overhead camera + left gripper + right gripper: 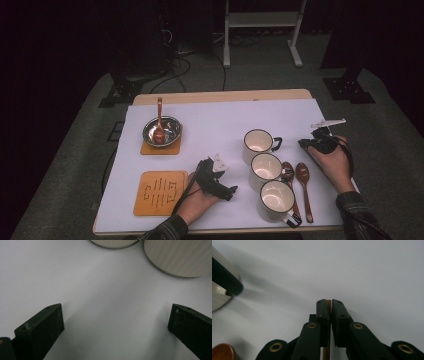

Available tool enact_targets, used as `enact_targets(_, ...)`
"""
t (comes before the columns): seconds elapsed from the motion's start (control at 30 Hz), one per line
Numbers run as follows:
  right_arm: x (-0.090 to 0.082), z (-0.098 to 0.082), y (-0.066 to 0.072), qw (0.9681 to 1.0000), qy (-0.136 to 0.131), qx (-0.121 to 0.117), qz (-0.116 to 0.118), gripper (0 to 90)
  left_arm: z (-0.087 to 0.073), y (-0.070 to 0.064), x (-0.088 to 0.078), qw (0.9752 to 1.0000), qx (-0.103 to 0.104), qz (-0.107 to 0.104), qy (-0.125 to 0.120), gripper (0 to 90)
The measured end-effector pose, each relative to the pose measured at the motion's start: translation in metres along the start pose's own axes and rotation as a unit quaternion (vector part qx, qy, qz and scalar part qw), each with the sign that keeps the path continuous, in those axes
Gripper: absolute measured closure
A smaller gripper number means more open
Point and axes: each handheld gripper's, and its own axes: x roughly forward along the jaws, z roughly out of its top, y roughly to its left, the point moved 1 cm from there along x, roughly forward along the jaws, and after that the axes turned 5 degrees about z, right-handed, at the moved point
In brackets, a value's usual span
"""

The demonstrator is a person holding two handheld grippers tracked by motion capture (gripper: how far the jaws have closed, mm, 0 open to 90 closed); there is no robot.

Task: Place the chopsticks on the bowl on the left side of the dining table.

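Three cream mugs stand in a diagonal row: far (258,141), middle (265,167), near (276,196). Right of them lie two wooden spoons (303,175), bowls toward the far side. My right gripper (303,144) is just beyond the spoons, beside the far mug's handle. In the right gripper view its jaws (330,302) are shut on a thin wooden handle (328,301); a brown spoon bowl (222,352) shows at lower left. My left gripper (225,182) rests left of the mugs, open (116,322), with bare sheet between its jaws and two mug bases (180,257) ahead.
At back left a metal bowl (170,134) holding a wooden spoon (159,120) sits on a wooden coaster (160,149). A second wooden coaster (159,192) lies at front left. The white sheet (215,125) covers the table; its right edge runs close to my right hand.
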Motion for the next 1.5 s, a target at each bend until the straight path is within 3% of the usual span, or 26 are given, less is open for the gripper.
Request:
enact_targets(0.33,0.023,0.013,0.018,0.9995,0.015,-0.025,0.015,84.0,0.0,0.0,0.0,1.0,0.0,0.0,0.0,0.0)
enact_targets(0.6,0.029,0.013,0.018,0.9992,0.022,-0.026,0.019,83.3,0.0,0.0,0.0,1.0,0.0,0.0,0.0,0.0)
enact_targets(0.73,0.027,0.011,0.018,0.9994,0.017,-0.027,0.016,76.4,0.0,0.0,0.0,1.0,0.0,0.0,0.0,0.0)
enact_targets(0.9,0.019,0.009,0.018,0.9994,0.005,-0.028,0.018,72.5,0.0,0.0,0.0,1.0,0.0,0.0,0.0,0.0)
enact_targets(1.03,0.0,0.001,0.017,0.9995,-0.008,-0.028,0.015,71.2,0.0,0.0,0.0,1.0,0.001,0.0,0.0,0.0)
enact_targets(1.5,-0.034,-0.023,0.011,0.9995,-0.017,-0.028,0.003,71.8,0.0,0.0,0.0,1.0,0.0,0.0,0.0,0.0)
